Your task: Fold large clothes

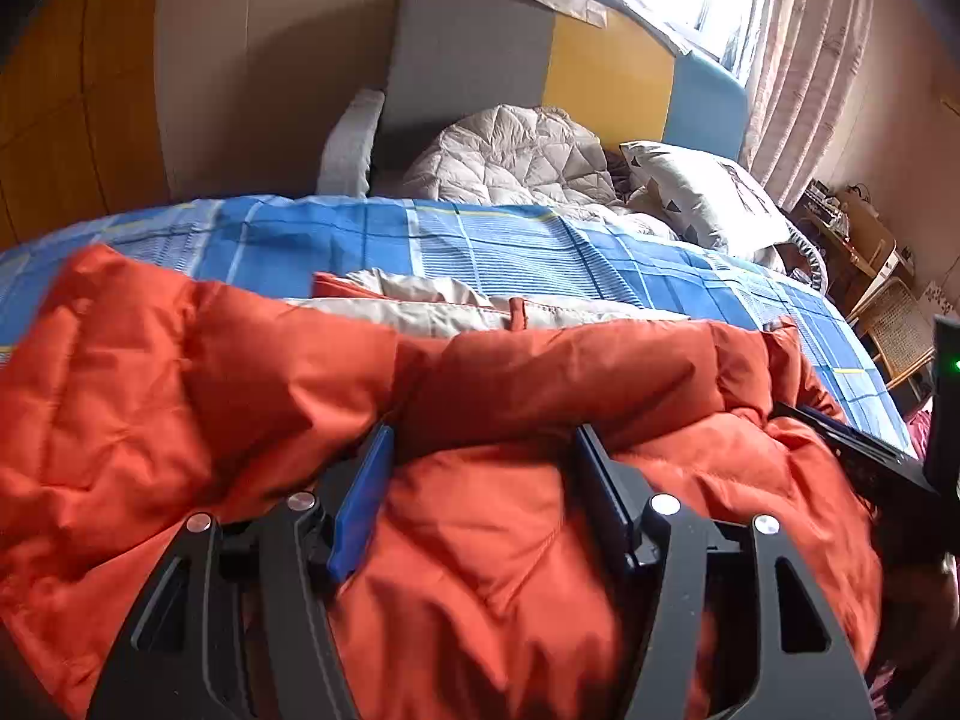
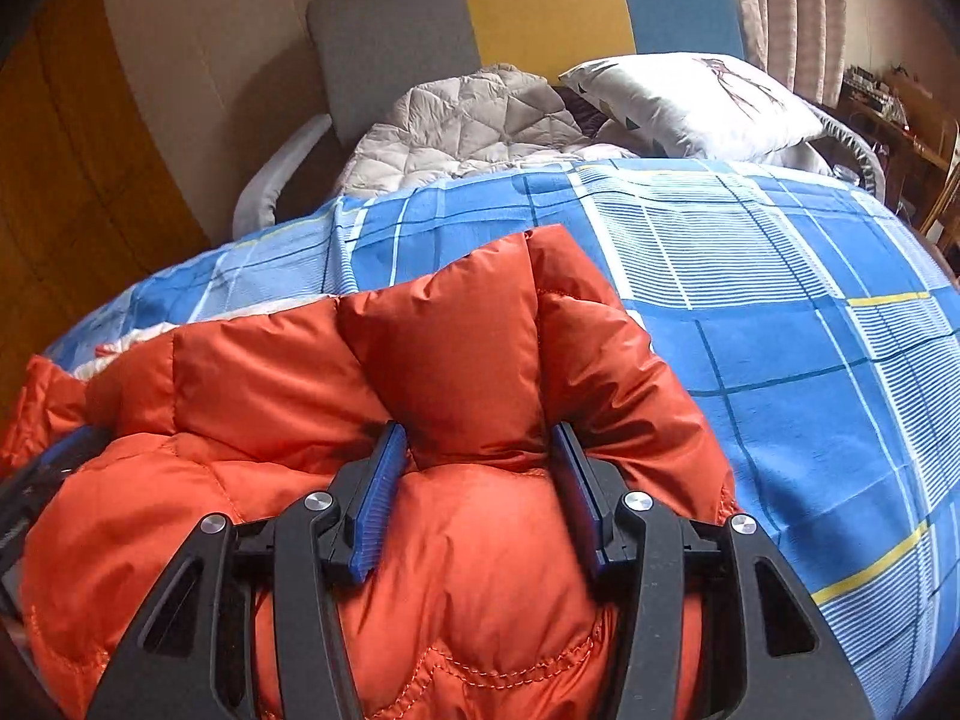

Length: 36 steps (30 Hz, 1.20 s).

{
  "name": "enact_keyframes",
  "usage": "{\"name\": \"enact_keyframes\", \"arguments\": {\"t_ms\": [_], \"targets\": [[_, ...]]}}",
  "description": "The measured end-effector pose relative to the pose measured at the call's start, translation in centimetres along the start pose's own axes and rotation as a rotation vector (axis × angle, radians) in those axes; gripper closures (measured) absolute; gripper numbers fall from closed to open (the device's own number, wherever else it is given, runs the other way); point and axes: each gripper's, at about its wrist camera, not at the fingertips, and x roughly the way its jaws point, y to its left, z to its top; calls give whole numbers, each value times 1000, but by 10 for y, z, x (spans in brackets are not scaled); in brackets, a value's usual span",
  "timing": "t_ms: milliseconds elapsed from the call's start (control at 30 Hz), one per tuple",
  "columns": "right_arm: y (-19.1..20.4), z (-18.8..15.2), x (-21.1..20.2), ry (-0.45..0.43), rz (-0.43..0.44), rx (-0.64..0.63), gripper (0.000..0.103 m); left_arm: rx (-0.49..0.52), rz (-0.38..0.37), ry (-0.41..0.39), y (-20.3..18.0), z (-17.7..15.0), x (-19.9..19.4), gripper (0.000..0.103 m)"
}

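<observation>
An orange puffer jacket [image 1: 480, 396] with a pale lining [image 1: 420, 306] lies bunched on the blue checked bedspread [image 1: 480, 240]. My left gripper [image 1: 483, 450] points down into it. A thick fold fills the gap between its blue pads [image 1: 360, 498], which press into the fabric on both sides. In the right wrist view, my right gripper [image 2: 480, 450] pinches an upright fold of the same jacket [image 2: 456, 330] near its right edge. The right gripper's body shows at the right edge of the left wrist view, and the left one's at the left edge of the right wrist view.
A grey quilted blanket [image 2: 468, 120] and a white pillow [image 2: 690, 102] lie at the head of the bed. Behind them stands a grey, yellow and blue headboard [image 2: 540, 6]. The bedspread [image 2: 780, 330] lies bare to the right of the jacket. Wooden furniture [image 1: 864, 246] stands by the curtain.
</observation>
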Motion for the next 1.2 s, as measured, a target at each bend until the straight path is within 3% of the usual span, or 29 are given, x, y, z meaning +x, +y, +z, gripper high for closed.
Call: {"name": "enact_keyframes", "arguments": {"t_ms": [133,233,367,600,700,967,1100,1200], "targets": [[5,2,-7,-2,-29,-15,48,13,30,-62,9,-3,-39,38],[10,2,-22,-29,-29,0,36,24,64,-96,24,-7,-64,37],[34,-3,-46,-75,-13,-27,36,19,90,-131,45,-13,-90,35],[84,-18,-81,-104,92,-94,36,8,141,-161,85,-35,-122,34],[96,-23,-93,-108,118,-113,31,-8,150,-157,100,-44,-127,34],[128,-41,-113,-98,161,-176,31,-44,143,-145,123,-63,-128,34],[141,-54,-102,-39,124,-227,31,-50,120,-113,127,-69,-118,34],[148,-62,-78,57,61,-265,32,-59,98,-79,131,-74,-106,35]]}}
